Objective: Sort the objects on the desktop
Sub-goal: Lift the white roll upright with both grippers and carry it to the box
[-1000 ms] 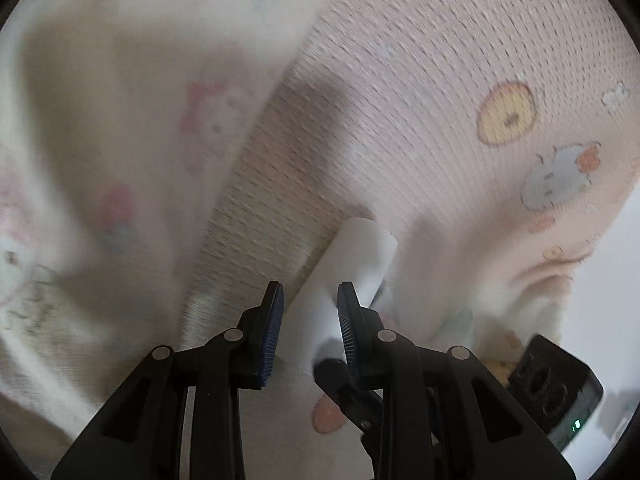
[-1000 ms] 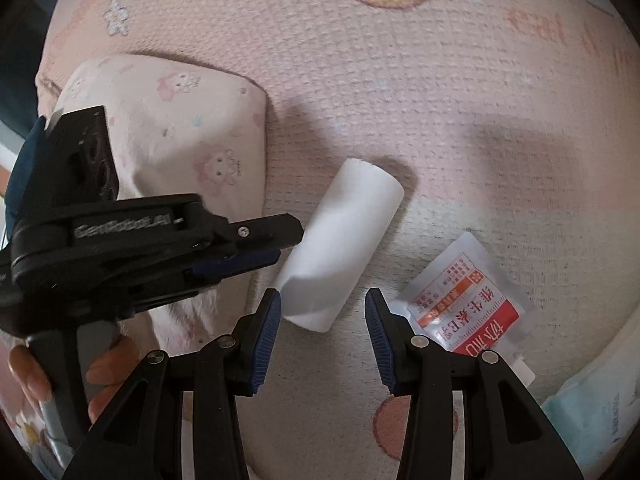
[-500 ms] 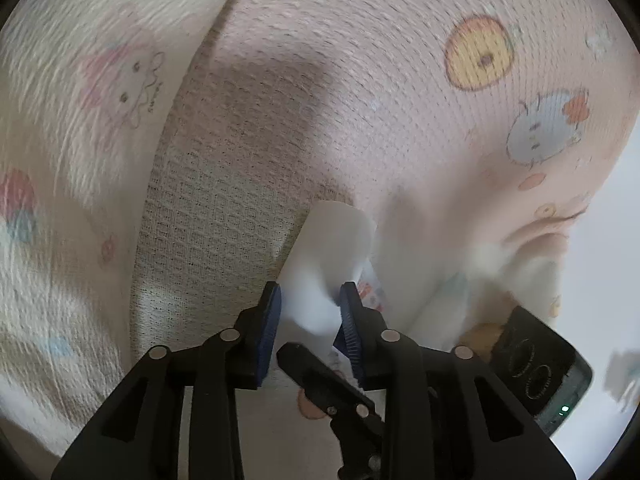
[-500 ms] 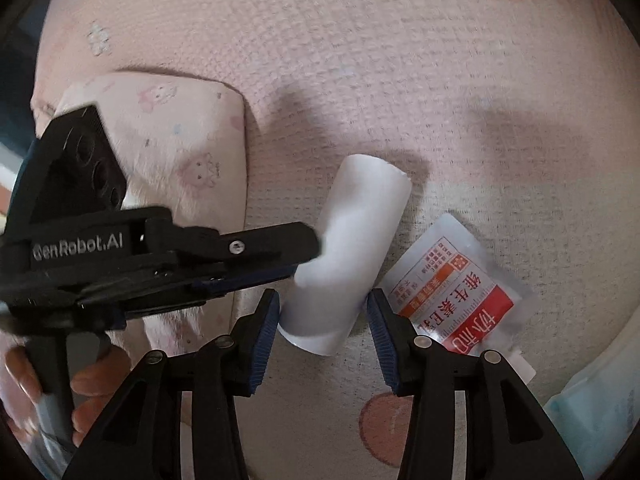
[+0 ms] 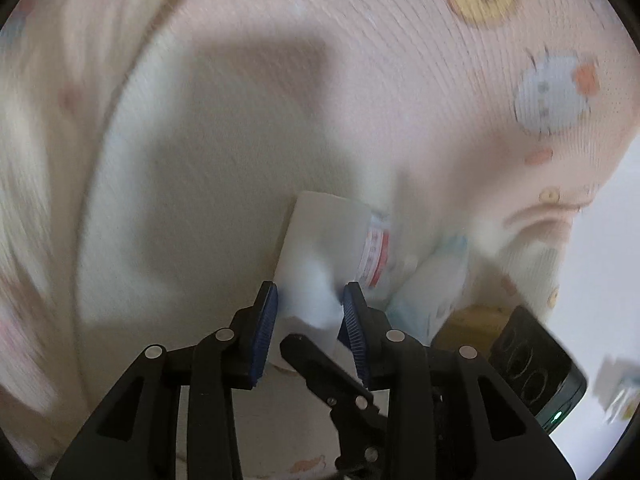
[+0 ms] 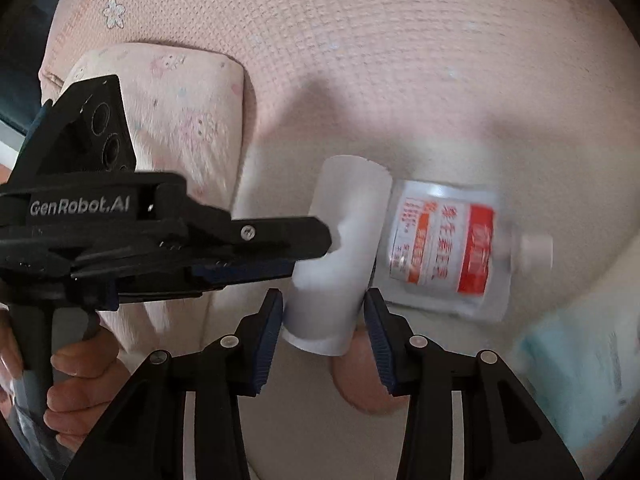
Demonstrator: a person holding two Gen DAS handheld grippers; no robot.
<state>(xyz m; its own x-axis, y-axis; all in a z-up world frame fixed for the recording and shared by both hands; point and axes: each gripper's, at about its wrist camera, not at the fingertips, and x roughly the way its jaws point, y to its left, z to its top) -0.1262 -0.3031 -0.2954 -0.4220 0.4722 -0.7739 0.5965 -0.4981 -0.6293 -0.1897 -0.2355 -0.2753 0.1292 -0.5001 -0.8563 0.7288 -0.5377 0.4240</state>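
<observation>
While the white roll [image 6: 344,248] lies on the pink blanket [image 6: 400,80], just beside the red-printed sachet [image 6: 444,248], it is pinched across its middle by the left gripper [image 5: 308,300], whose jaws have just been opening slightly yet are seen denting the paper; its near end is straddled by the right gripper [image 6: 322,308], whose jaws have just been closing, with no firm squeeze shown. Judged from this, one grip should be settled before the other is let go, and the soft tube squeezed lightly, then lifted clear of the sachet. Much of the left view is blurred, the pale blue packet [image 6: 580,360] is cut off, and no sorting place is shown
</observation>
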